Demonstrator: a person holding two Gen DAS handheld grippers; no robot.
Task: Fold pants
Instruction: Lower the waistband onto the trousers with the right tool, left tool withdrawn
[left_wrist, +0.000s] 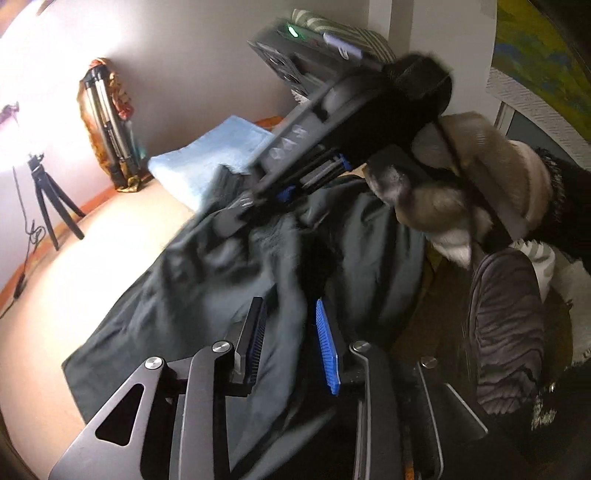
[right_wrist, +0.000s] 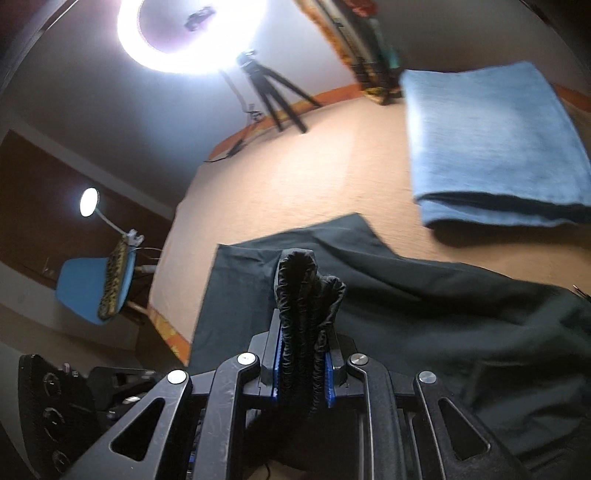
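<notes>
The dark grey-green pants lie spread on a pale peach bed surface, their long axis running from a flat, squared end toward the far left of the right wrist view back to the bunched part near the grippers at lower right. In the right wrist view the right gripper is clamped on a gathered, ruched band of the pants, likely the elastic waist, which stands up as a dark puckered roll between the blue pads. In the left wrist view the left gripper sits low over the rumpled cloth with its fingers parted; fabric lies in the gap, but the pads do not appear to press on it. The same view shows the right gripper from outside, blurred, held by a hand in a furry beige sleeve, its tip down on the pants. A folded light blue towel rests on the bed beyond the pants, apart from them. Past the bed's orange edge stands a small black tripod under a bright ring light, by a plain pale wall. A blue chair with a small lamp above it sits off the bed's left side.
</notes>
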